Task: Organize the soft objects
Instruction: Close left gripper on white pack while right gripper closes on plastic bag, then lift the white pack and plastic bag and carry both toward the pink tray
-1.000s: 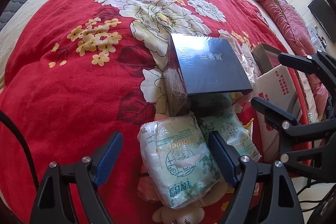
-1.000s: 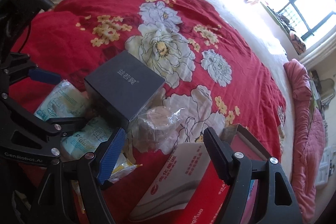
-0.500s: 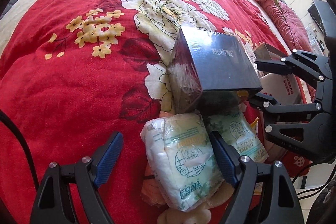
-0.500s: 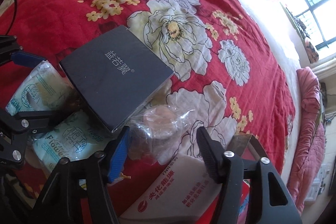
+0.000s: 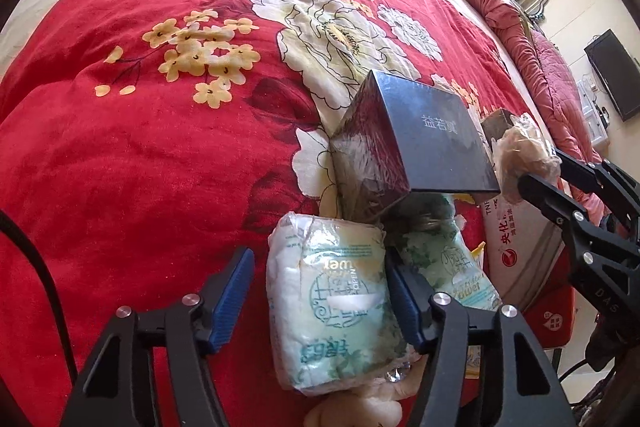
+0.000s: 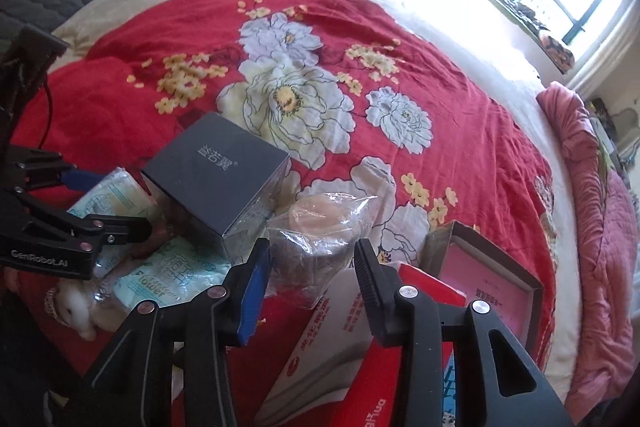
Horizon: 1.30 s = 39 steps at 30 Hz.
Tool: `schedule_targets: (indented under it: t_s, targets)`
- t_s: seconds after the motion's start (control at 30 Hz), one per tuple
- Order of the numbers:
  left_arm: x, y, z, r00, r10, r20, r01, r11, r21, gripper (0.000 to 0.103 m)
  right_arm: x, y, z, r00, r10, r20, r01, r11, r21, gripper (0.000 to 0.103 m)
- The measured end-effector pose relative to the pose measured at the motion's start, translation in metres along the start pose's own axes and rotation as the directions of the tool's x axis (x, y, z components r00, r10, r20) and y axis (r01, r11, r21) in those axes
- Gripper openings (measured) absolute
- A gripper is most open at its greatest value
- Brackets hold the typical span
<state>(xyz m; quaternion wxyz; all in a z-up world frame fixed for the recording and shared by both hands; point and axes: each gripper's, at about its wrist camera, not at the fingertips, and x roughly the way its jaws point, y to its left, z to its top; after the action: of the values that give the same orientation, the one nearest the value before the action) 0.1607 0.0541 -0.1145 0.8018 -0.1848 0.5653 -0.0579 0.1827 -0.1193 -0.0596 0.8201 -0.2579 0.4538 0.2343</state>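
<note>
My left gripper (image 5: 320,291) is open, its blue-padded fingers on either side of a green-and-white soft tissue pack (image 5: 336,311) lying on the red floral bedspread (image 5: 140,147). A second tissue pack (image 5: 448,263) lies to its right. My right gripper (image 6: 312,279) is open around a clear plastic bag holding a round beige object (image 6: 320,231); the bag also shows in the left wrist view (image 5: 520,155). A small white plush toy (image 6: 76,311) lies beneath the packs.
A dark box with Chinese characters (image 5: 424,143) rests partly on the tissue packs. A white-and-red carton (image 6: 332,339) and an open box with pink lining (image 6: 488,279) sit at the right. A pink quilt (image 6: 600,227) lies along the bed's edge.
My left gripper moved forward and narrowed around the near tissue pack. My right gripper came in around the clear plastic bag, which now sits between its fingers.
</note>
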Motion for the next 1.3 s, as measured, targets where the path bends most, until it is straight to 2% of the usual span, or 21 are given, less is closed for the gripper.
schedule_targets:
  t_s: [0.1, 0.43, 0.67, 1.3]
  targets:
    - [-0.004, 0.006, 0.000, 1.000, -0.002, 0.015, 0.002, 1.000, -0.016, 0.051, -0.007, -0.001, -0.003, 1.000, 0.010, 0.024, -0.011, 0.999, 0.046, 0.042]
    - [-0.027, 0.021, -0.004, 0.997, 0.001, 0.075, 0.001, 0.999, -0.036, 0.049, -0.040, 0.002, -0.018, 0.988, 0.082, 0.130, -0.104, 0.980, 0.168, 0.041]
    - [-0.054, 0.005, -0.010, 0.986, 0.043, 0.163, -0.046, 0.999, 0.015, 0.049, -0.051, 0.007, -0.027, 0.979, 0.121, 0.163, -0.156, 0.963, 0.220, 0.041]
    - [-0.095, -0.043, -0.040, 0.966, 0.095, 0.242, -0.124, 0.986, 0.109, 0.049, -0.097, 0.008, -0.039, 0.951, 0.139, 0.276, -0.207, 0.949, 0.236, 0.041]
